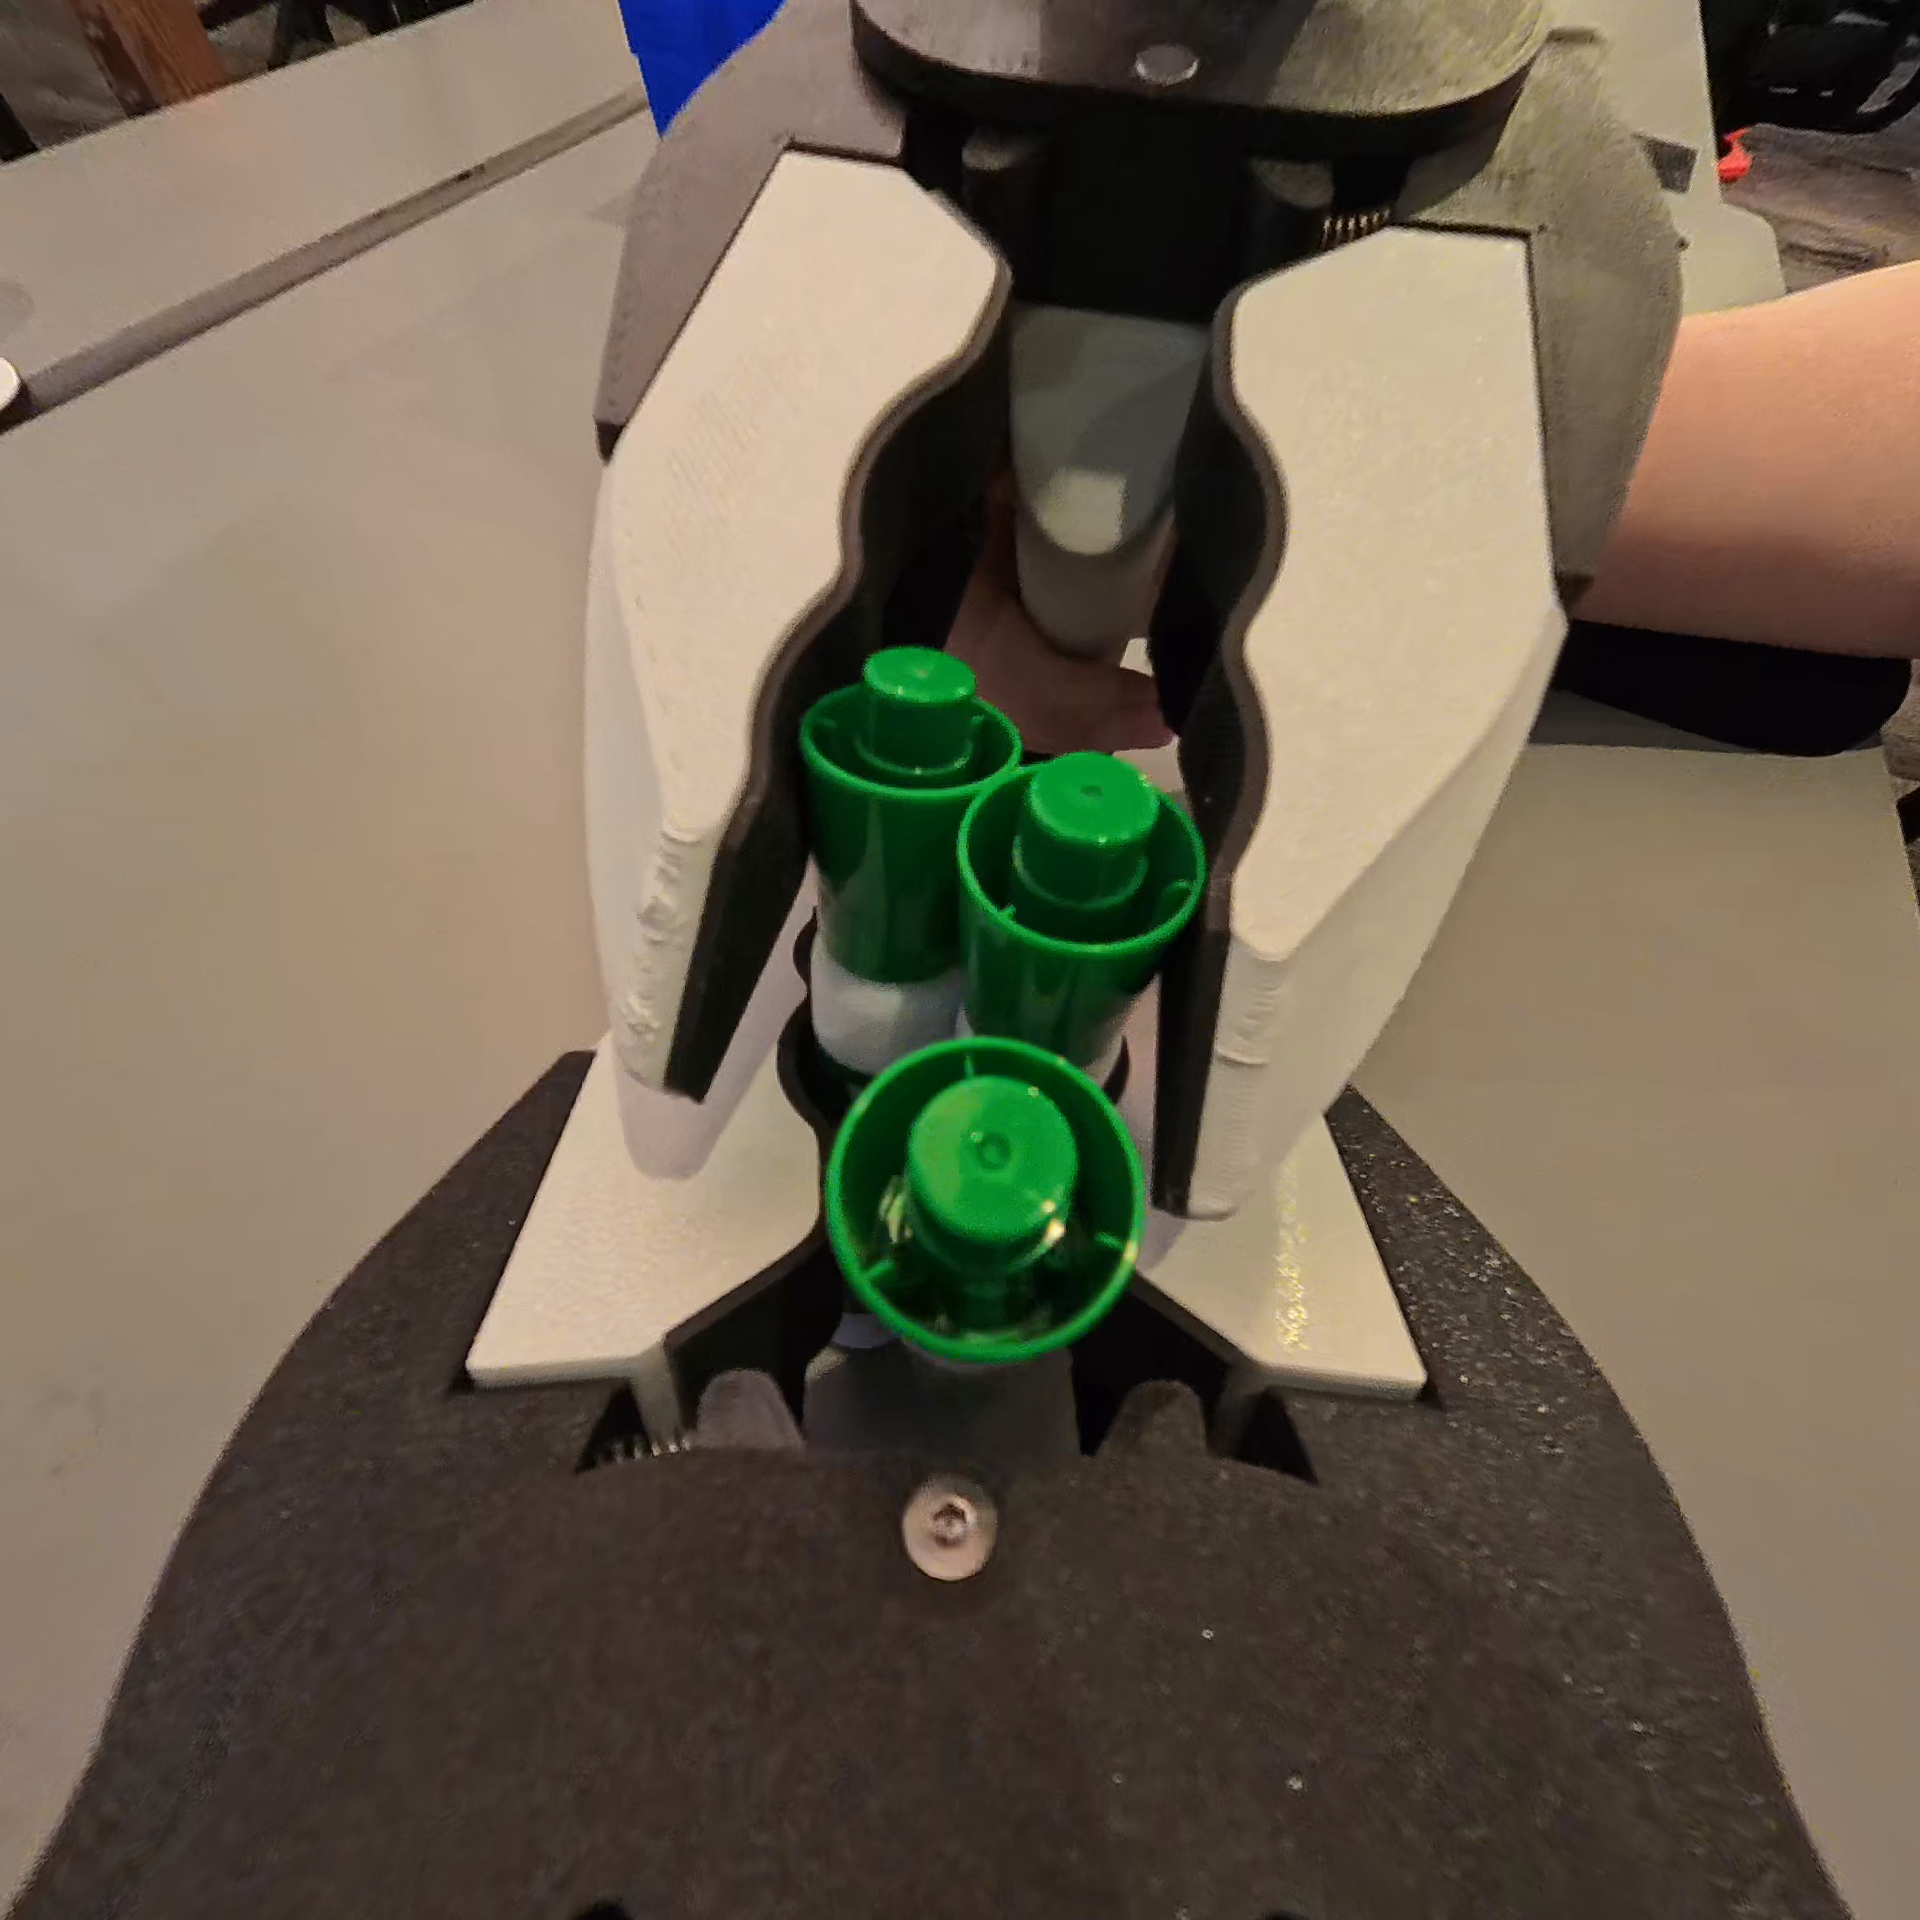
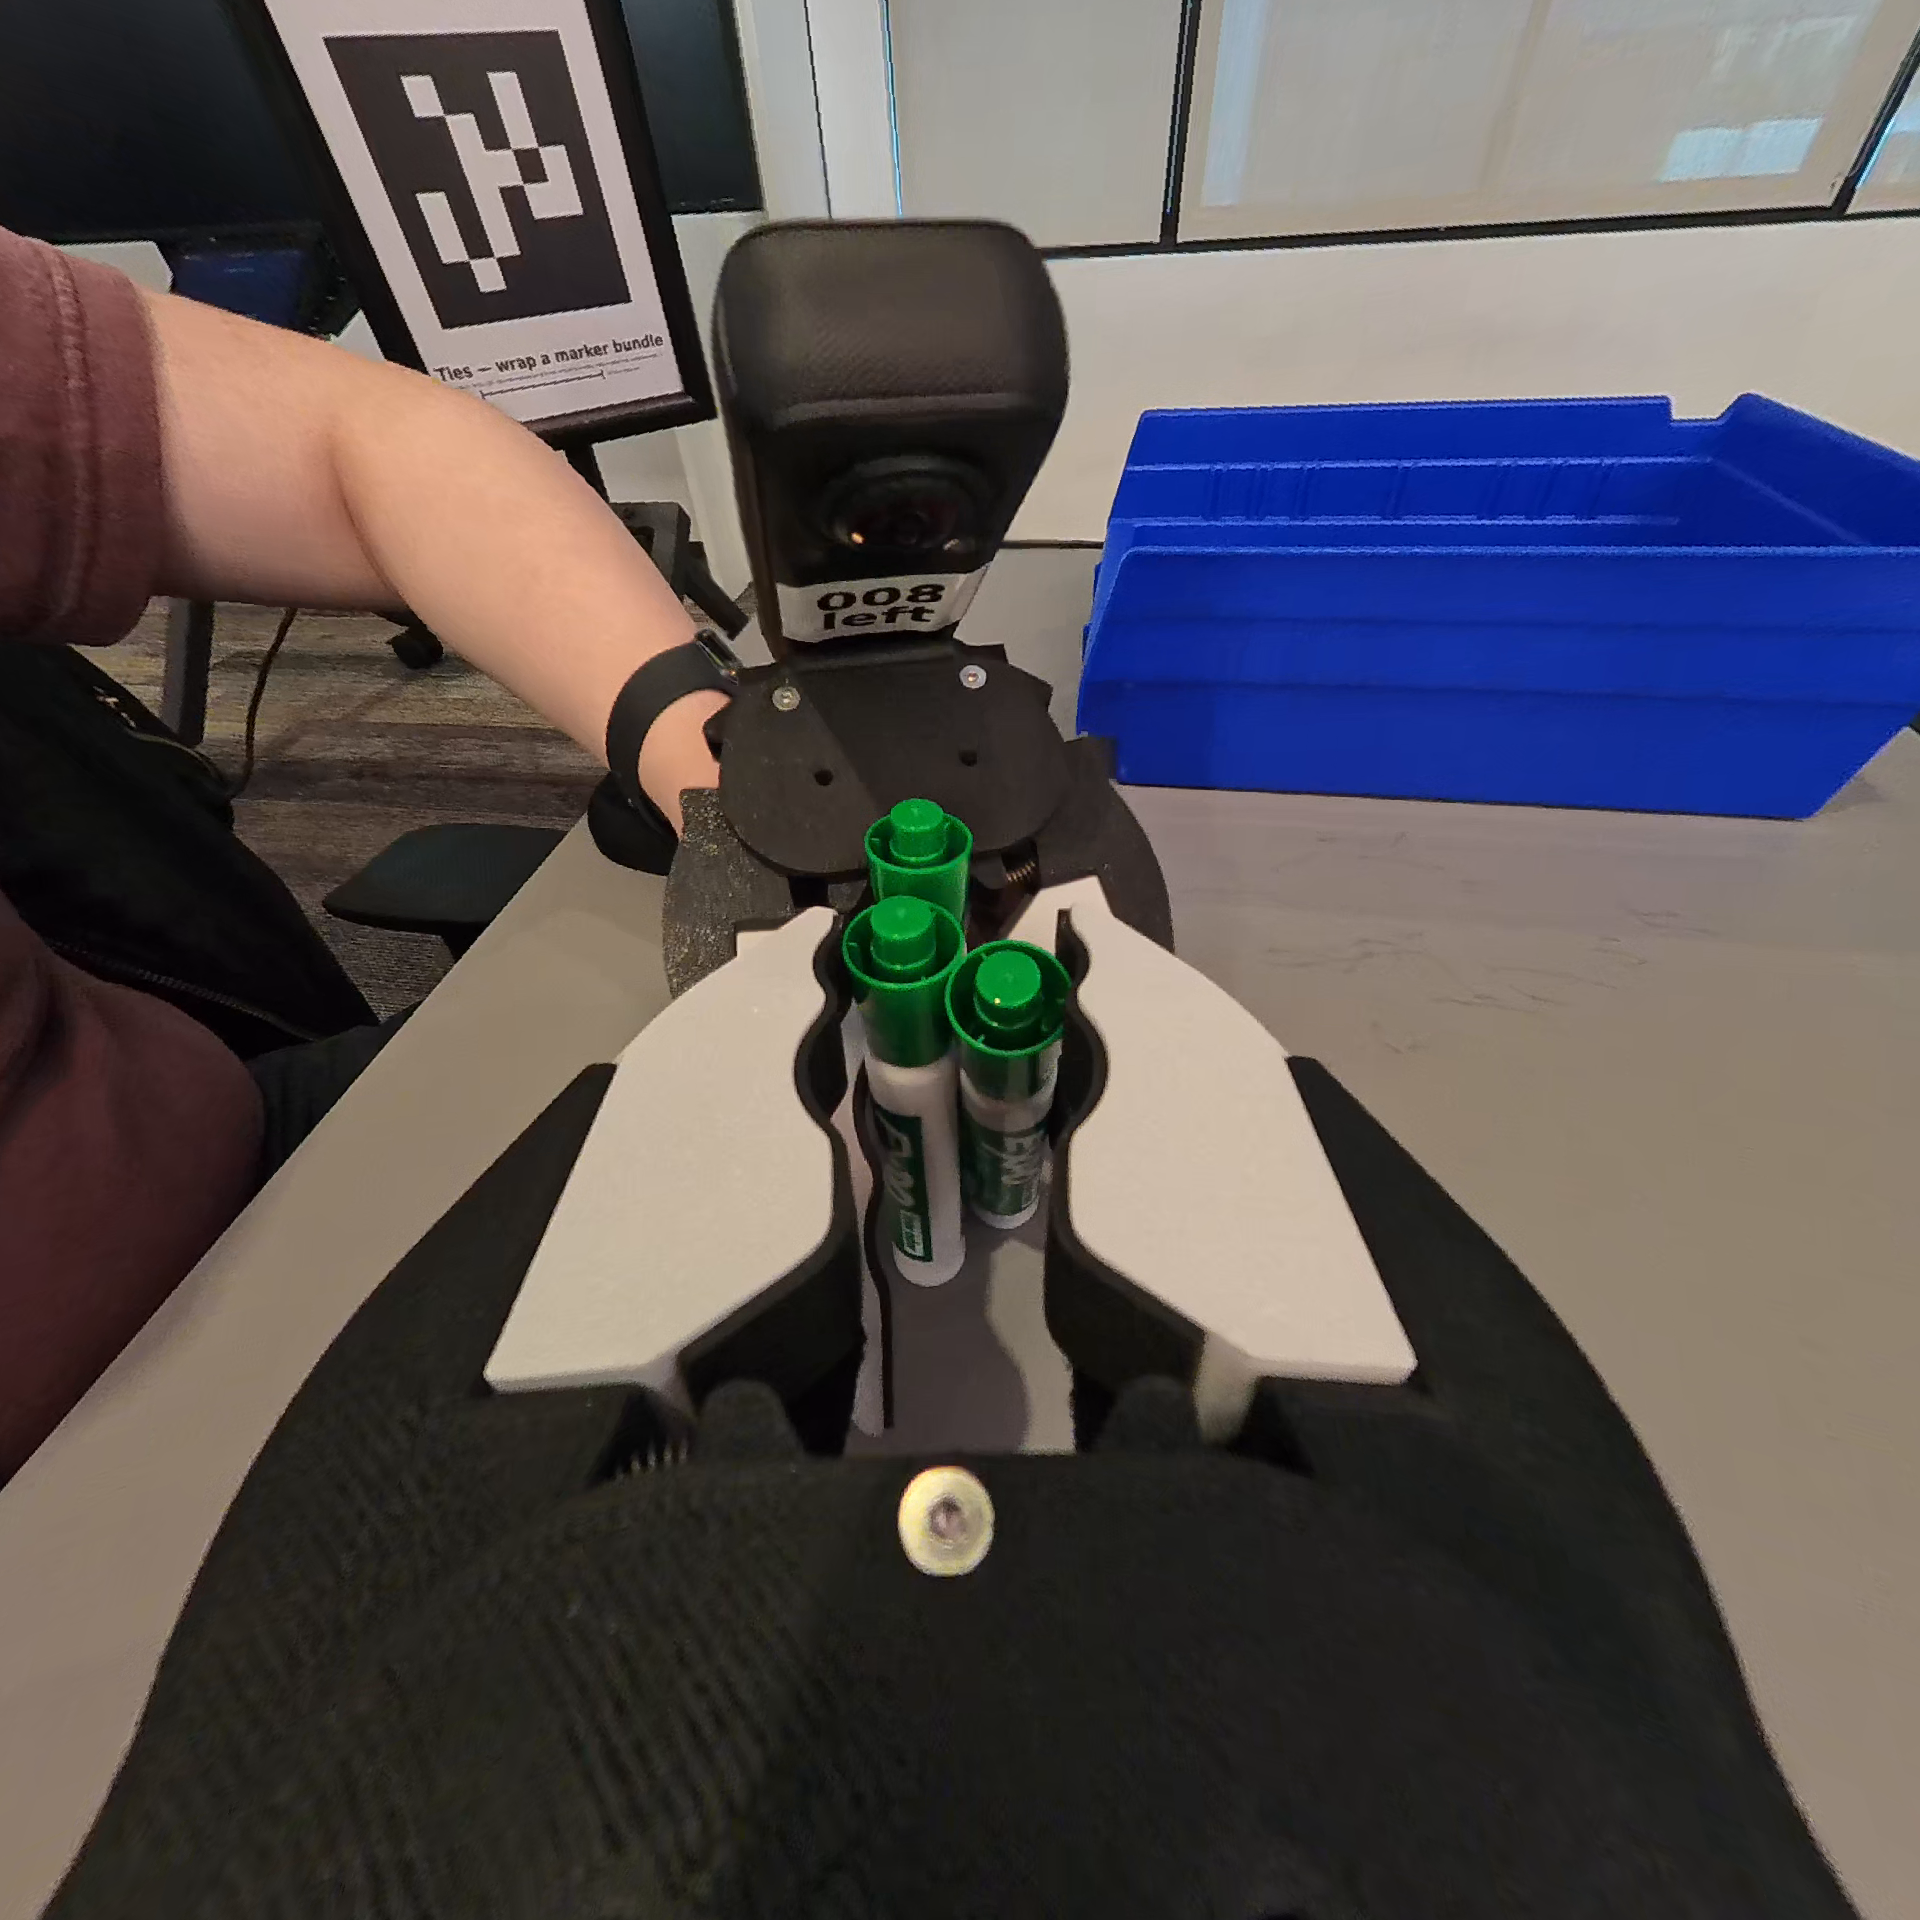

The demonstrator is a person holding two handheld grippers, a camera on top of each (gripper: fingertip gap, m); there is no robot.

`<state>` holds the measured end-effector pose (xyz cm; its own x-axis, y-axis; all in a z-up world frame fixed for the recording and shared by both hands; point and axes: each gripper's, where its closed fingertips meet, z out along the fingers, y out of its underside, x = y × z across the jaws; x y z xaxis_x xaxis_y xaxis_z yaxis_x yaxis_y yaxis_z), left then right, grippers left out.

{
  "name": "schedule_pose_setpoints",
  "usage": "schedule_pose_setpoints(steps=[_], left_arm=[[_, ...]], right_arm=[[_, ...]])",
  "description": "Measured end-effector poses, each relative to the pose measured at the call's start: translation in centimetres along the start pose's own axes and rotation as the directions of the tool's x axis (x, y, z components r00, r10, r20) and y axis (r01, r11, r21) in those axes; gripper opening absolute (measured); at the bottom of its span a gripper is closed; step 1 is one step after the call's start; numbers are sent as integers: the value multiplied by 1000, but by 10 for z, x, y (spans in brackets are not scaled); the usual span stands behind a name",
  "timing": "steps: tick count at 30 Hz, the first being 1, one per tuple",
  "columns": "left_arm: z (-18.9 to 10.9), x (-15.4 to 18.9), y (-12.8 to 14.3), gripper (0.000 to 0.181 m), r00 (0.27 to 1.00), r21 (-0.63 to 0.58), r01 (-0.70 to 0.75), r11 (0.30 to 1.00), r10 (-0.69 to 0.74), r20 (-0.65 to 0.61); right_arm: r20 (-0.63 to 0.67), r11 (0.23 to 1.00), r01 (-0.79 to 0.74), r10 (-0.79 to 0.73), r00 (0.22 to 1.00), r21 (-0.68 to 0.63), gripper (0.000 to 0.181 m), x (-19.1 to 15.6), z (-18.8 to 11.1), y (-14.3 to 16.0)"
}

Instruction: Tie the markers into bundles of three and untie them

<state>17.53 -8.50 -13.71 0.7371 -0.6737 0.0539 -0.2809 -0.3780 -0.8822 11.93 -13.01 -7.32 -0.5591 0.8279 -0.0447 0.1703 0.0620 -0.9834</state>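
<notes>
Right wrist view: my right claw (image 2: 951, 1101) is closed partway on two green-capped markers (image 2: 914, 1081); a third stands behind them, inside my left claw (image 2: 935, 914).
Left wrist view: three caps (image 1: 987, 1195) face the lens, white barrels bunched; my left claw (image 1: 940, 1132) is narrowly parted around them, and I cannot tell its grip.
Around: grey tabletop (image 2: 1507, 1039), my forearm (image 2: 436, 520) with a black wristband.
Only seen from the right: blue bin (image 2: 1507, 644), contents hidden; patterned sign (image 2: 488, 187).
</notes>
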Motion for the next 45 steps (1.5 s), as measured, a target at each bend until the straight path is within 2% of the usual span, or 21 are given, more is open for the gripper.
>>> schedule_pose_setpoints(steps=[7,10,24,31,36,40,45], left_arm=[[7,1,12,50,1000,-94,8,996,-8,2],[7,1,11,41,1000,-87,-20,996,21,20],[7,2,12,41,1000,-97,-12,995,13,0],[7,4,12,42,1000,-100,2,995,-5,-28],[7,4,12,43,999,-100,10,995,-13,-32],[8,5,13,38,1000,-102,-11,995,9,-27],[8,4,13,43,1000,-102,-18,995,17,-16]], right_arm=[[3,1000,-27,27,1000,1,41,2,-3,1],[7,1000,-30,30,1000,1,42,2,-3,1],[12,999,-35,35,999,-8,47,1,-4,2],[-47,998,23,-21,999,52,44,6,-25,-25],[-85,987,160,-162,983,-35,32,-3,-21,-32],[-18,982,120,-124,992,-143,31,-4,-5,-18],[5,962,88,-89,996,-258,29,1,-5,-7]])
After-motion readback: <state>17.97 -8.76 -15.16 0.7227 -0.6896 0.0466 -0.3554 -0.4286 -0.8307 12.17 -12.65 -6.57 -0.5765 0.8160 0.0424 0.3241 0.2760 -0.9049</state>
